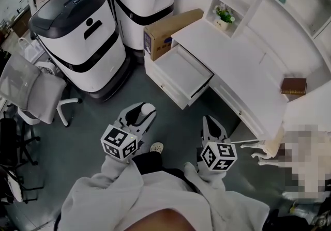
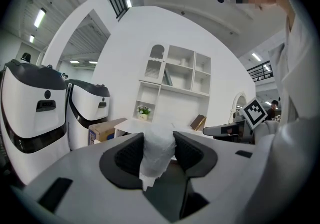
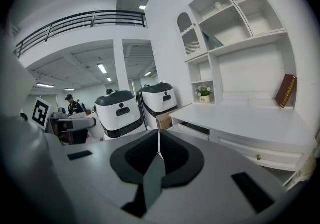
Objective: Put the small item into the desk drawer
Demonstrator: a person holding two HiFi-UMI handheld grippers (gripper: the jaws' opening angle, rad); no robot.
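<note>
**Left claw clamped on the small item, drawer standing open ahead**

Here we are beside the white surface. The left claw is closed on the small item, a white, crinkly-wrapped lump. The dark pads press it from both sides, and it pokes out above them and hangs a little below.

The right claw is level with the left one and well apart from it. It is narrow, pads together with nothing between them, only a thin slit showing.

Both claws are low over the grey floor, short of the furniture. The drawer is pulled out of the surface's front, just ahead of the two claws and between their lines. Its white bottom is bare.

Beyond the drawer, further from the left claw, a brown cardboard box leans at the end of the surface. A little pot of flowers sits in a cubby past that.

Off to the right claw's outer side, a brown book lies on the surface. Out on the left claw's side stand two big white-and-black machines and a grey office chair.
</note>
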